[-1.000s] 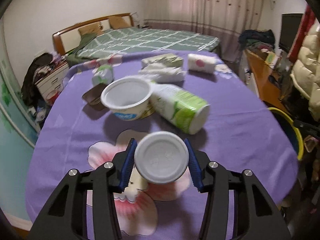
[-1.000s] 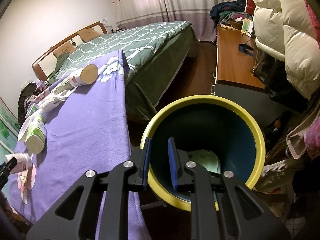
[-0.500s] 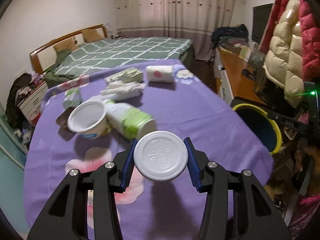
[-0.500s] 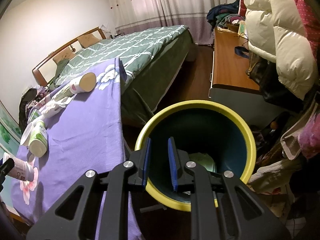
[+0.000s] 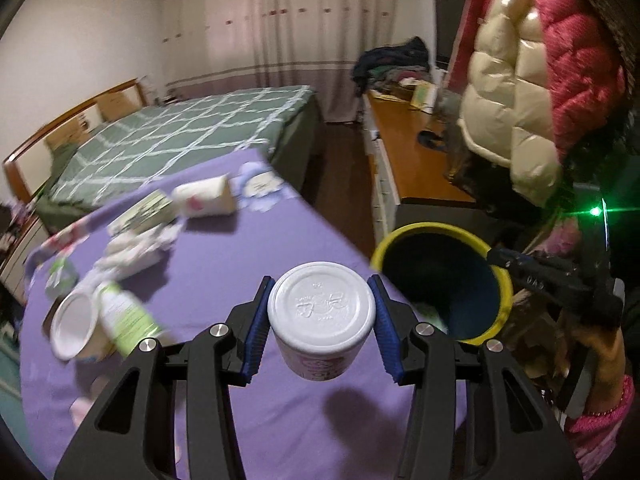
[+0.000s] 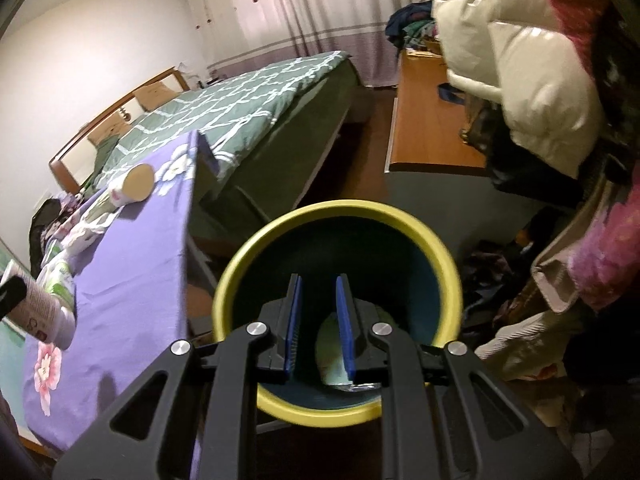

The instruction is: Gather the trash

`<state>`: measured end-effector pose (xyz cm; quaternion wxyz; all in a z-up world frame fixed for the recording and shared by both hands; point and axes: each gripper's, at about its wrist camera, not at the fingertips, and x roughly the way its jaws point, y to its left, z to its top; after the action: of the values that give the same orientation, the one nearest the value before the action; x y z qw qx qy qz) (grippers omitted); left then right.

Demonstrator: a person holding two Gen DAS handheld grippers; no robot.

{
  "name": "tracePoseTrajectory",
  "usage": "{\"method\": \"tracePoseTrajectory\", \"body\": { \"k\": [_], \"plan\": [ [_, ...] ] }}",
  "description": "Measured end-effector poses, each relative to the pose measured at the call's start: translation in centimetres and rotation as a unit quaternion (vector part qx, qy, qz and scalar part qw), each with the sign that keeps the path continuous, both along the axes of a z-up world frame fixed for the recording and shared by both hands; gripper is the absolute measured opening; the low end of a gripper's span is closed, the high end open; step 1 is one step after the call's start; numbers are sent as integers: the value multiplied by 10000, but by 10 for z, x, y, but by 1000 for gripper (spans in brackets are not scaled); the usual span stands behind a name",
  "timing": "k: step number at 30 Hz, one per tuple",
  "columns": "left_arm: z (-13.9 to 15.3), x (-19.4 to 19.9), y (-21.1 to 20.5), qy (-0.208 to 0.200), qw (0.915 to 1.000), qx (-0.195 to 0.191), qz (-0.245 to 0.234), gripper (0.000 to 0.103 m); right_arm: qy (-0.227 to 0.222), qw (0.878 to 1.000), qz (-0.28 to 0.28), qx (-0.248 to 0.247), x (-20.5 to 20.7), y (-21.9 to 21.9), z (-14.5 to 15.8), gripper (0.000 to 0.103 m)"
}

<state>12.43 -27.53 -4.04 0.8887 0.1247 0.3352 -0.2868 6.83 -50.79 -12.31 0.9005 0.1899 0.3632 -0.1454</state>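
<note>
While my left hand-held gripper [image 5: 322, 320] clamps a white-bottomed cup [image 5: 322, 320] above the bench [image 5: 248, 256], my right hand-held gripper [image 6: 318, 330] grips the yellow-rimmed bin [image 6: 448, 276] by its rim; some trash is binned, but cups and wrappers [image 5: 136, 244] remain.

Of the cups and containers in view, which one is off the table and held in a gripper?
The white cup, clamped bottom-outward in the left gripper. The open white tub and green-labelled container lie on the purple table.
</note>
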Motion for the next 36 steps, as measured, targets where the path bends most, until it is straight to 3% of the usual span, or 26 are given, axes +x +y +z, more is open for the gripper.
{"method": "tracePoseTrajectory", "body": {
  "k": [9,20,21,22,24,30,36],
  "plan": [
    [-28,19,-95,379,9970,-45,-678,47,67,9990,-436,-116,-19,-32,-6,17],
    [-73,29,-157,910,9903,111,-1042,47,212,9977,-644,-34,-23,-48,-16,17],
    [-74,29,-158,932,9900,132,-1047,48,207,9977,-649,-33,-23,-48,-16,20],
    [-75,28,-159,939,9900,129,-1045,60,193,9977,-656,-36,-24,-48,-16,22],
    [-72,24,-153,855,9912,74,-1012,74,184,9977,-652,-41,-24,-46,-15,24],
    [-46,18,-105,662,9948,-170,-758,79,164,9987,-476,-57,-18,-34,-14,24],
    [-25,19,-24,407,9987,-289,-44,86,194,9997,-74,-84,2,-5,-12,24]
  ]
}}
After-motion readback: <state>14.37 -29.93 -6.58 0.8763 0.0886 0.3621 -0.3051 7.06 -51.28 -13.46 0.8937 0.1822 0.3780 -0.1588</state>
